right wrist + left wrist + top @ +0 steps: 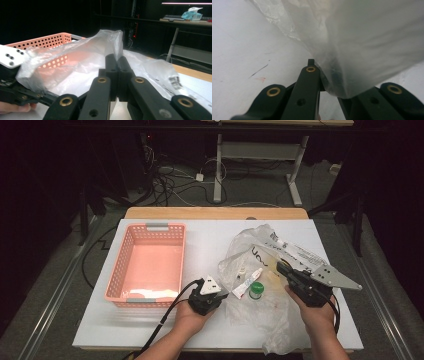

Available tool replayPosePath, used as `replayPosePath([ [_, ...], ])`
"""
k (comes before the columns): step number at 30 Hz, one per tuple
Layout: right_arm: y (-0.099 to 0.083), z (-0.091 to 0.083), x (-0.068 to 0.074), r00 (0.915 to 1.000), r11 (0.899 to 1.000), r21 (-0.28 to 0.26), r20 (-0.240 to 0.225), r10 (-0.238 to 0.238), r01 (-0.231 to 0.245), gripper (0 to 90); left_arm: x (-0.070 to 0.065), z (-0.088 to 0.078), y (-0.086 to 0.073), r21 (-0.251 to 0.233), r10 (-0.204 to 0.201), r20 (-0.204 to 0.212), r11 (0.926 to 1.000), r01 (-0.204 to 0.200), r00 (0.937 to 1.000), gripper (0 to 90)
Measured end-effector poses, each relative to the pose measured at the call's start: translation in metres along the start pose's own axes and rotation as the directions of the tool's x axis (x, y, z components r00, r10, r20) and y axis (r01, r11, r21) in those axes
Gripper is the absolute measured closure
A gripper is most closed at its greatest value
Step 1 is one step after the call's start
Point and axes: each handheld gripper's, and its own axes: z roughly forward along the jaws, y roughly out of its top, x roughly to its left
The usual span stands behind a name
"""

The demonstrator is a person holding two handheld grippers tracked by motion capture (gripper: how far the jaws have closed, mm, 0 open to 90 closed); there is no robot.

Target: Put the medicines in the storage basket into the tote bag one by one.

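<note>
Room: dark around me, cables on the floor beyond the table's far edge, a desk frame further back.
Table (150, 330): white top, wooden strip along the far edge.
Basket (150, 262): pink, perforated; I see it near the table's left edge, long side running front to back; in the right gripper view it sits behind the bag.
Bag (260, 270): clear plastic, crumpled, spread over the right half of the table from near the far edge to the front edge, where it hangs slightly over.
Tube (247, 284): white, lying inside the bag, about midway between the table's front and far edges.
Green cap (256, 290): a small round green thing touching or just beside the tube, also under the plastic; I cannot tell what it is.
Left gripper (212, 292): in my left hand (192, 317) near the front edge, at the bag's left border. In the left gripper view the jaws are pinched together with a fold of bag (342, 82) caught between them.
Right gripper (286, 268): in my right hand (315, 312) near the table's right front. In the right gripper view the jaws are clamped tight on a raised edge of the bag (113, 42), lifting it off the table.
Label (175, 82): printed black marks on the plastic, to the right of the right jaws.
</note>
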Motion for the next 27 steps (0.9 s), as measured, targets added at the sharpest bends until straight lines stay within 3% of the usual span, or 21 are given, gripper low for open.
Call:
replayPosePath([
  [2,0.0,0.0,0.0,1.0,1.0,-0.004,0.0,0.0,0.0,90.0,0.0,-0.009,0.002,-0.04,-0.015,-0.005,0.9991,0.015,0.9999,88.1],
  [4,0.001,0.001,0.0,1.0,1.0,-0.006,0.002,-0.003,0.003,90.0,-0.002,-0.017,0.006,-0.073,-0.006,-0.017,0.9973,0.005,0.9998,88.1],
  [11,0.004,0.003,0.003,0.9999,1.0,-0.011,-0.004,-0.012,0.012,90.0,-0.002,-0.032,0.014,-0.12,-0.007,-0.029,0.9928,0.003,0.9996,88.1],
  [23,-0.001,0.007,0.005,0.9999,1.0,-0.011,0.002,-0.012,0.012,90.0,-0.006,-0.034,0.035,-0.173,0.01,-0.052,0.9847,-0.019,0.9986,87.8],
  [24,-0.001,0.008,0.004,0.9999,1.0,-0.008,0.004,-0.01,0.01,90.0,-0.007,-0.033,0.033,-0.16,0.005,-0.053,0.987,-0.014,0.9986,86.6],
  [25,-0.002,0.008,0.003,1.0,1.0,-0.005,0.006,-0.008,0.008,90.0,-0.007,-0.031,0.031,-0.142,-0.006,-0.045,0.9899,0.0,0.999,75.6],
  [27,-0.002,0.008,0.002,1.0,1.0,-0.002,0.008,-0.006,0.006,90.0,-0.007,-0.031,0.017,-0.097,-0.047,-0.001,0.9941,0.047,0.9989,63.3],
])
